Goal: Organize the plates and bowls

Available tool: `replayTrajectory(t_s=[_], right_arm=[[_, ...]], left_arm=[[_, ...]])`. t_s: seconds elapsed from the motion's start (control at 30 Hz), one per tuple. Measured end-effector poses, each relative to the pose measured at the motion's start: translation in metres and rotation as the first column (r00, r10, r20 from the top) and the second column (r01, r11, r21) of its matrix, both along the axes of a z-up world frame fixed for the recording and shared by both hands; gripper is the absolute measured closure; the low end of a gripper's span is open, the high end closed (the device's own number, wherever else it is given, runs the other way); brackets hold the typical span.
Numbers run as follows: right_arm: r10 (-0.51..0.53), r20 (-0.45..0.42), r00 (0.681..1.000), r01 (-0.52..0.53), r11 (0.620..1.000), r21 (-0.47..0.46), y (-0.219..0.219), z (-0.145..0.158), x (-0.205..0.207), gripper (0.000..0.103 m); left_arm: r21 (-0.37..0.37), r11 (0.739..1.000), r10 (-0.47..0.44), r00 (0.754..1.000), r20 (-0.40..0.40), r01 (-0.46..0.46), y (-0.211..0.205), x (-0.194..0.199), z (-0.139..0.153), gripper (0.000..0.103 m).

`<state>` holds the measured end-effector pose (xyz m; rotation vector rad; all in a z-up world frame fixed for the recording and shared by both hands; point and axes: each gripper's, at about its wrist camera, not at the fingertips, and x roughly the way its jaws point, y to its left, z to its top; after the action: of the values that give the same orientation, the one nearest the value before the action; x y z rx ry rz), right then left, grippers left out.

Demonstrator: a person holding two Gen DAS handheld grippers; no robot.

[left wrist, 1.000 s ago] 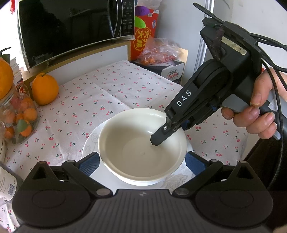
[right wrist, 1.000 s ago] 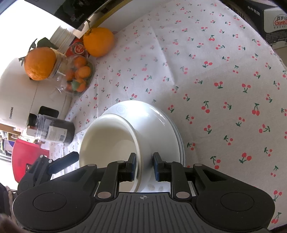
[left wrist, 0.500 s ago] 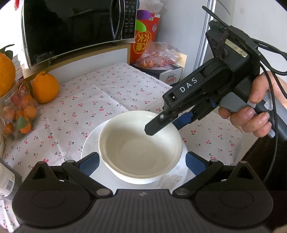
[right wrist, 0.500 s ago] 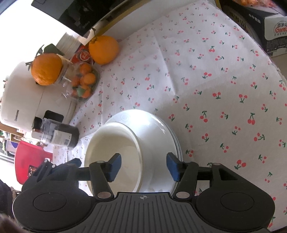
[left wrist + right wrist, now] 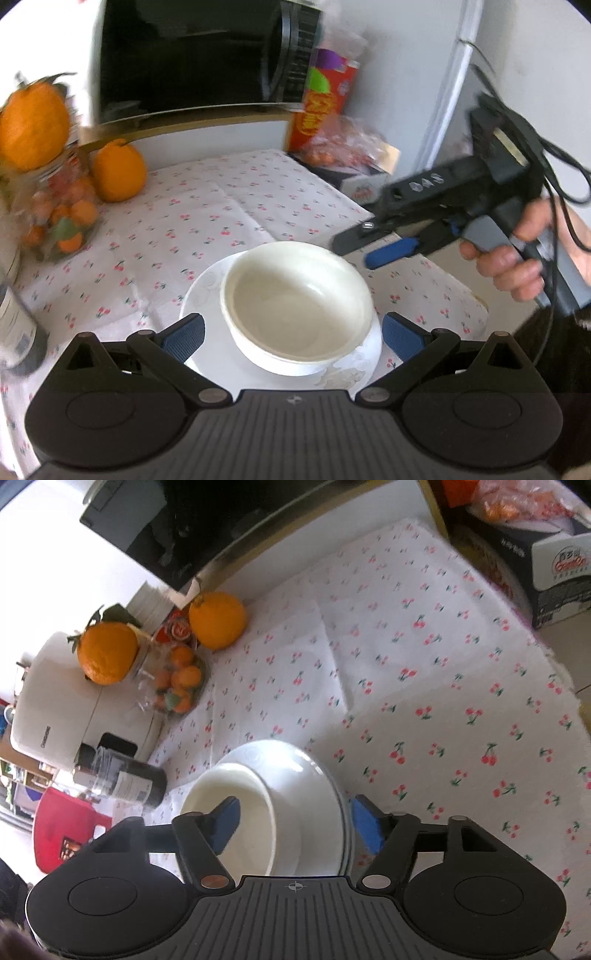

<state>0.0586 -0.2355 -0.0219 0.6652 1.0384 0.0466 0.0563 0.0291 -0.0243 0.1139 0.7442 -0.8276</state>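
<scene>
A white bowl [image 5: 295, 306] stands upright on a white plate [image 5: 207, 291] on the cherry-print tablecloth. My left gripper [image 5: 291, 334] is open, its blue pads wide on either side of the bowl and clear of it. In the left wrist view my right gripper [image 5: 369, 251], held by a hand [image 5: 517, 266], hovers just above and right of the bowl's rim. Its jaws are opening. In the right wrist view the bowl [image 5: 258, 812] and plate [image 5: 332, 786] lie below the right gripper [image 5: 295, 816], with the bowl's near wall between the pads but not touched.
Two large oranges [image 5: 118, 173] [image 5: 33, 125], a glass jar of small oranges [image 5: 59, 218] and a dark jar [image 5: 125, 779] stand at the left. A microwave [image 5: 192, 55], red box [image 5: 321, 103] and bagged fruit [image 5: 347, 147] line the back. The table edge [image 5: 476, 299] falls off at right.
My right gripper let go of the bowl's rim, spread its jaws and rose up and to the right, out of the bowl. The bowl stays on the plate.
</scene>
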Motion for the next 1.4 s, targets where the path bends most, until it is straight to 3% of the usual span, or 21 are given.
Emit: replayTrajectory(t_s=[0.23, 0.33, 0.43, 0.53, 0.97, 1.2, 1.4], right_arm=[[0.01, 0.106, 0.994, 0.007, 0.988, -0.156, 0.0, 0.014, -0.02, 0.031], [0.019, 0.158, 0.987, 0.015, 0.977, -0.212, 0.001, 0.025, -0.032, 0.029], [0.015, 0.195, 0.981, 0.034, 0.969, -0.246, 0.001, 0.037, -0.046, 0.018], [0.018, 0.219, 0.975, 0.047, 0.956, -0.29, 0.007, 0.046, -0.059, 0.014], [0.102, 0.217, 0.971, 0.005, 0.897, -0.442, 0.055, 0.045, -0.112, 0.005], [0.117, 0.287, 0.951, 0.056, 0.846, -0.531, 0.079, 0.032, -0.133, 0.002], [0.113, 0.267, 0.957, 0.057, 0.829, -0.557, 0.084, 0.02, -0.134, 0.001]], left_arm=[[-0.013, 0.983, 0.184, 0.983, 0.022, -0.184, 0.012, -0.01, 0.0, 0.0], [-0.007, 0.963, 0.269, 0.963, 0.027, -0.269, 0.018, -0.016, 0.002, 0.0], [0.011, 0.937, 0.35, 0.936, 0.034, -0.35, 0.026, -0.023, 0.006, 0.0], [0.025, 0.908, 0.416, 0.908, 0.047, -0.417, 0.032, -0.033, 0.012, 0.0], [0.085, 0.831, 0.548, 0.836, 0.035, -0.549, 0.026, -0.08, 0.008, 0.0], [0.107, 0.747, 0.658, 0.752, 0.02, -0.656, 0.023, -0.086, -0.014, 0.0], [0.181, 0.725, 0.669, 0.742, 0.044, -0.665, 0.01, -0.082, -0.027, 0.0]])
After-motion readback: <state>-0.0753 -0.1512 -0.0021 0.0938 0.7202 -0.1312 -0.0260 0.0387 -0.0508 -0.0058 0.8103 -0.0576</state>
